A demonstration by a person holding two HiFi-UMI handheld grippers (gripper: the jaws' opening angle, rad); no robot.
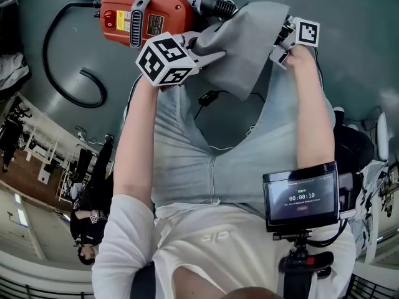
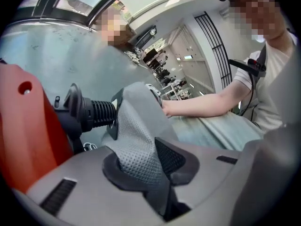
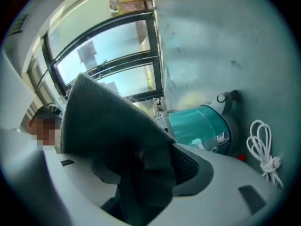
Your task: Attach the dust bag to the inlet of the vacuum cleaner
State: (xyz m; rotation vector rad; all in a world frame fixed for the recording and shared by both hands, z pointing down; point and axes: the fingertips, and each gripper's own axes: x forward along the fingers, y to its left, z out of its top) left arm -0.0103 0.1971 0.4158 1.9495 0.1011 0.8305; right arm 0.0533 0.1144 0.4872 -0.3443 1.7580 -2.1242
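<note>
Pinched narrow between the left gripper (image 2: pixel 146 163) pads (image 2: pixel 173 158): a fold of the grey dust bag (image 2: pixel 136 126), perforated weave showing. Set wider, between the right gripper (image 3: pixel 146 168) pads (image 3: pixel 187 164): a thicker bunch of the same bag, filling the gap and lying against the right-hand pad (other pad mostly covered by cloth). From the head view, held up by both grippers and spread between them, just beside the red vacuum cleaner (image 1: pixel 146 11). Upper edge right at the tip of the vacuum cleaner's black ribbed inlet (image 1: pixel 215 6); hard to tell whether touching or slipped on. Looping away from the vacuum cleaner's opposite end across the grey floor (image 1: pixel 349 73): a black cord (image 1: pixel 62 61). Well apart from the vacuum cleaner, close to the person's body: a small screen (image 1: pixel 302 196) on a mount.
</note>
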